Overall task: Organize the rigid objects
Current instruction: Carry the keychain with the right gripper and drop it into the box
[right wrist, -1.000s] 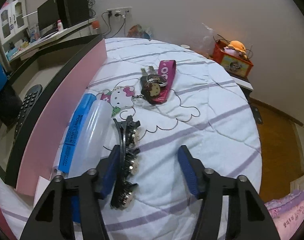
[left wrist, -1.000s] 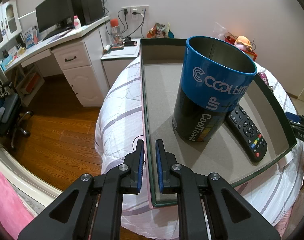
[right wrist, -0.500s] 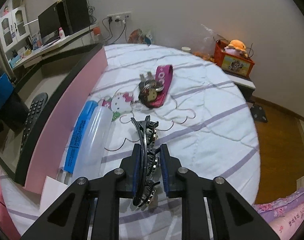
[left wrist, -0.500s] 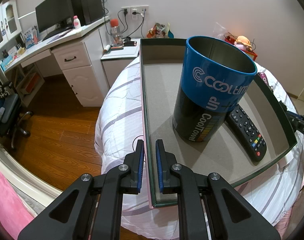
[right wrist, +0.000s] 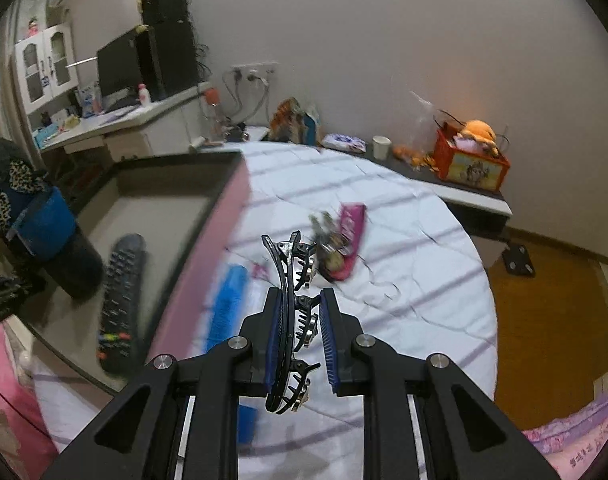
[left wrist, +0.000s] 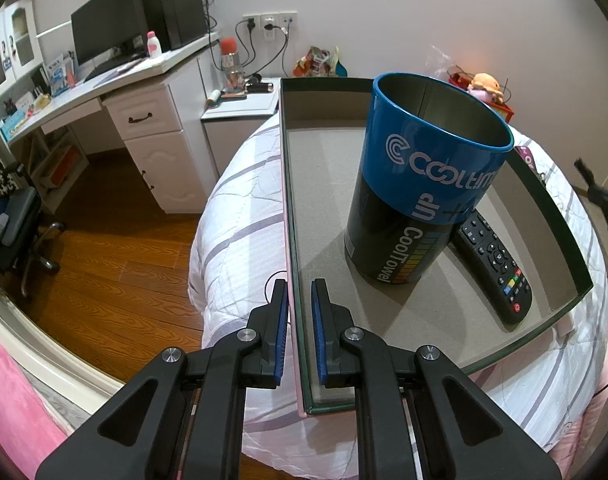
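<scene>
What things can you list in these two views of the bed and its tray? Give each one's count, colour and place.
Shallow cardboard tray: one, pink outside, grey inside, on the bed.
Tall metal canister: one, blue over black, upright in the tray.
Remote control: one, black, flat in the tray beside the canister.
Toothed hair clip: one, black, in the right gripper.
Key bunch on strap: one, magenta strap, on the quilt.
Blue-labelled tube: one, blurred, beside the tray.
Striped quilt: one, white.
Left gripper: black, blue pads, clamped on the tray wall.
Right gripper: black, blue pads, shut on the clip.
</scene>
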The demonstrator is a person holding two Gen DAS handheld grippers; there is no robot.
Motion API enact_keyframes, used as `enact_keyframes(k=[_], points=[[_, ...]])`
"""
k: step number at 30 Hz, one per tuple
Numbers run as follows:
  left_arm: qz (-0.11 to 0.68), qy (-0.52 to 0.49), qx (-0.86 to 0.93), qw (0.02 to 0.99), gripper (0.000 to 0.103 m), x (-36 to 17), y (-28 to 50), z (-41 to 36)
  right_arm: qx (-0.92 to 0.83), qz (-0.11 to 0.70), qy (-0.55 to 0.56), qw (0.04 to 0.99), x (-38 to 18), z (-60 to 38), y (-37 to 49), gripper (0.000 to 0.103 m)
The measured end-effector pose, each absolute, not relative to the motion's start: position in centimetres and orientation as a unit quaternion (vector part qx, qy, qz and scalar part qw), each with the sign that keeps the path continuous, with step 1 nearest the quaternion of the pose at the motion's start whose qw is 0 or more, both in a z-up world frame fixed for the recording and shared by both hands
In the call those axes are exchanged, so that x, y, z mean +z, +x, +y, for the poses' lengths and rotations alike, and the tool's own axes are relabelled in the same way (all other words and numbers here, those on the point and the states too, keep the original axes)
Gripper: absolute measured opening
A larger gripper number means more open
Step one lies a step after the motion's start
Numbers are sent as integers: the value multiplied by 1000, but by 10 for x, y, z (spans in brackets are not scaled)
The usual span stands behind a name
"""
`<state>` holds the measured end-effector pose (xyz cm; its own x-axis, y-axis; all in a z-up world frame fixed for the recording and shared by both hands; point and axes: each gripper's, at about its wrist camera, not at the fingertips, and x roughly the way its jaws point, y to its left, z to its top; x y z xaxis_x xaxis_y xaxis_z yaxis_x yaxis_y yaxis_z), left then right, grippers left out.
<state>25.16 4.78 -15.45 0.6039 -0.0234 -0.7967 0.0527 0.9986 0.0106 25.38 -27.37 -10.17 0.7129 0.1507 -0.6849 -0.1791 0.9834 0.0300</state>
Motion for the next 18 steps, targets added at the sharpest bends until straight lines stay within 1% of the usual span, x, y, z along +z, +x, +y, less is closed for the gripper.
enact_keyframes(k=[8, 18], points=[[444, 15, -23, 895, 10, -154, 252, 47, 142, 360, -39, 921, -91, -219, 264, 19], [443, 14, -30, 896, 11, -153, 253, 46, 171, 392, -72, 901, -117, -158, 281, 19]])
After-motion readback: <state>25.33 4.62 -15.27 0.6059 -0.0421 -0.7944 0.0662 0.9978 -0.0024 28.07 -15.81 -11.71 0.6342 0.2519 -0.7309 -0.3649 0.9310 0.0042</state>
